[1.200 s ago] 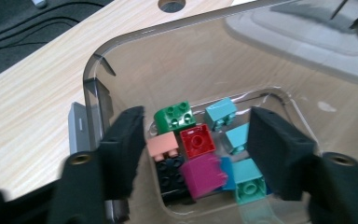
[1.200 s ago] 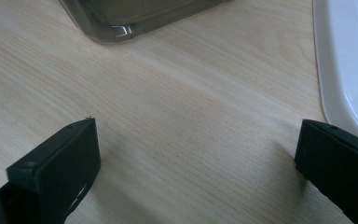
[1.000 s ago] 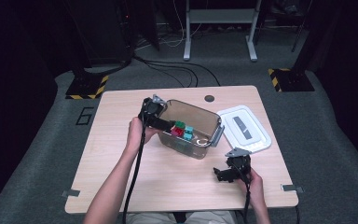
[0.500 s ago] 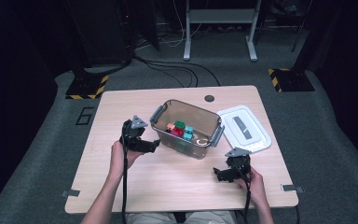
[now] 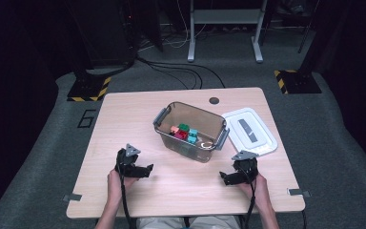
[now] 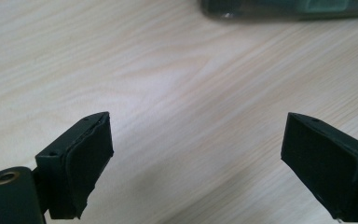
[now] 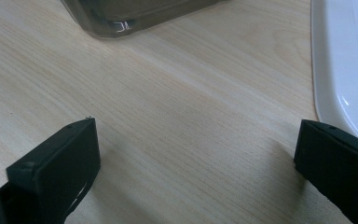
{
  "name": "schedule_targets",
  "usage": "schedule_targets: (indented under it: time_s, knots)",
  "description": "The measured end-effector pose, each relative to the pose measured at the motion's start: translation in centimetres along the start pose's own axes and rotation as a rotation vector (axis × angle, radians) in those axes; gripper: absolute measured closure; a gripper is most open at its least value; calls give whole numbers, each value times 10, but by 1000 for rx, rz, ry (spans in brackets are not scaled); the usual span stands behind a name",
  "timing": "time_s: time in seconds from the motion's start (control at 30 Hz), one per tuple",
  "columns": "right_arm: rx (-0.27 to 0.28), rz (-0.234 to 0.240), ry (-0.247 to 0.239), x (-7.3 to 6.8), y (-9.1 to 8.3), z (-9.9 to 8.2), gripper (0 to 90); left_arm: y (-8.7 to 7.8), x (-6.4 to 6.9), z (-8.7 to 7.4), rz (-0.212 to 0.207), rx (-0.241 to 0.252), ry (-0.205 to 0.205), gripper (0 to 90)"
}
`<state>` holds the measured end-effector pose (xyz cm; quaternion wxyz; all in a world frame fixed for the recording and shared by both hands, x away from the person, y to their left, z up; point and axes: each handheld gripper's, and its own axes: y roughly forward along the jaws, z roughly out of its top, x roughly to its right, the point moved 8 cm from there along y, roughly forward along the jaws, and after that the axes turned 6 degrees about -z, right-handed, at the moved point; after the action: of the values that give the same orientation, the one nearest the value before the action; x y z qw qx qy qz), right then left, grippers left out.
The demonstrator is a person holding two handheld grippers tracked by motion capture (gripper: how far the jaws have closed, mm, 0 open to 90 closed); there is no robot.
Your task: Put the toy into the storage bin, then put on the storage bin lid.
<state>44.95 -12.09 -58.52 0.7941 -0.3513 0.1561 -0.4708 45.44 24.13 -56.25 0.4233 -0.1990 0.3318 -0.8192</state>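
Observation:
A clear plastic bin [image 5: 164,123] with grey handles stands mid-table and holds several small blocks: red [image 5: 176,131], green [image 5: 184,127] and teal [image 5: 193,137]. Low over the wood at the near left is my left gripper [image 5: 147,170], pointing right, apart from the bin. Its jaws have just been opening and nothing is between them; in the left gripper view [image 6: 196,163] they stand wide over bare wood, the bin's base [image 6: 289,7] at the top. My right gripper [image 5: 224,179] rests at the near right, open and empty [image 7: 196,163].
The bin's white lid [image 5: 250,131] lies flat to the right of the bin and reaches the right gripper view's edge [image 7: 345,60]. A dark round hole [image 5: 214,100] sits near the table's far edge. Cables and stand legs are on the floor beyond.
My left hand has come down from the bin's left rim toward the near left of the table, and its jaws stand wider. The right hand has kept still.

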Motion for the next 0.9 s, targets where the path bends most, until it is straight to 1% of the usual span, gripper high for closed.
schedule_targets:
  time_s: [0.03,0.1,0.13,0.17,0.2,0.23,0.27,0.3,0.37,0.4,0.47,0.5,0.53,0.57,0.67,0.8,0.9]
  knots:
    - [0,-2,1,0,0,0,0,1,0,-2,1,4,-11,86]
    - [-8,-2,1,3,-1,0,2,2,-1,-6,-1,7,-16,84]
    - [-8,-7,20,4,-2,0,3,4,-1,-7,4,17,-15,84]
    - [-5,-8,10,7,-3,1,4,4,-1,-8,7,12,-10,84]
    - [2,-6,7,12,-7,2,11,5,-1,-9,-1,5,-10,84]
    - [14,-7,31,16,-10,4,19,6,-1,-9,-5,3,-8,83]
    - [22,-6,21,21,-13,5,22,8,0,-10,-3,8,-10,81]
    - [28,-10,37,27,-17,7,26,8,-1,-10,-1,2,-2,81]
    - [43,-27,43,37,-21,11,36,12,0,-12,0,8,-3,77]
    - [44,-30,42,42,-22,12,34,13,0,-14,-6,4,-13,77]
    - [41,-32,56,50,-23,16,33,14,1,-16,-8,21,-21,70]
    - [42,-37,54,55,-23,18,33,14,2,-16,-9,38,-31,68]
    - [41,-39,50,59,-22,20,33,14,1,-17,-5,41,-29,68]
    - [39,-42,56,64,-21,23,33,14,1,-18,-2,36,-26,67]
    - [39,-48,55,75,-17,31,33,14,2,-18,0,43,-38,66]
    - [39,-49,62,89,-6,44,9,14,2,-18,-4,42,-37,63]
    - [40,-38,67,99,3,52,0,14,2,-18,-4,41,-36,63]
